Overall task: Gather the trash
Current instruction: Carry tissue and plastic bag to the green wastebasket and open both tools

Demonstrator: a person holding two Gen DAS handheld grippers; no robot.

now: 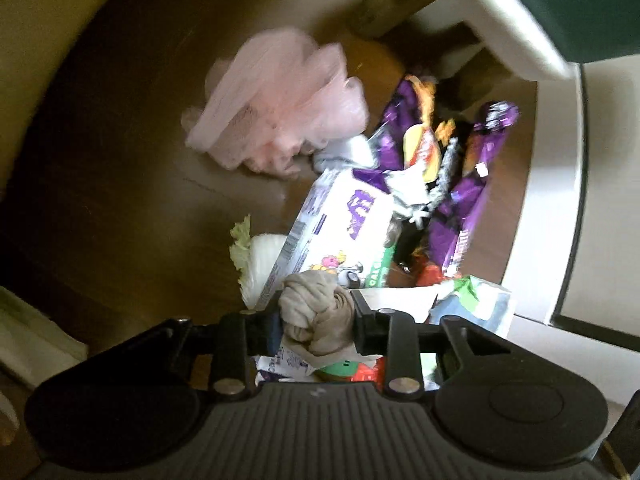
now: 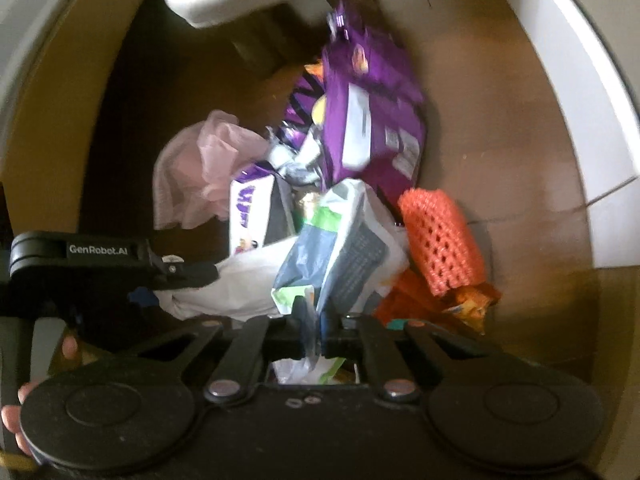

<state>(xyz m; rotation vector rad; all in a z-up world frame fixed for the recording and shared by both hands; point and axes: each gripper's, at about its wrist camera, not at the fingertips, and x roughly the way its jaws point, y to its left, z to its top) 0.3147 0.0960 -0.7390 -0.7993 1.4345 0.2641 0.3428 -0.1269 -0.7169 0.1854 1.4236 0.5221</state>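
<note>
A pile of trash is seen on a brown floor beside a white cabinet base (image 1: 556, 208): a pink plastic bag (image 1: 276, 112), purple snack bags (image 2: 372, 120), a white carton (image 1: 340, 224) and an orange foam net (image 2: 440, 240). The left gripper (image 1: 316, 320) is clenched, its jaws grasping a crumpled beige tissue (image 1: 316, 316) at the pile's near edge. The right gripper (image 2: 316, 320) is closed on the edge of a white-and-green wrapper (image 2: 344, 248). The pick-up step appears to be in hand; each piece would next need lifting clear of the heap without dragging its neighbours, then carrying to a bin, which is not in view.
</note>
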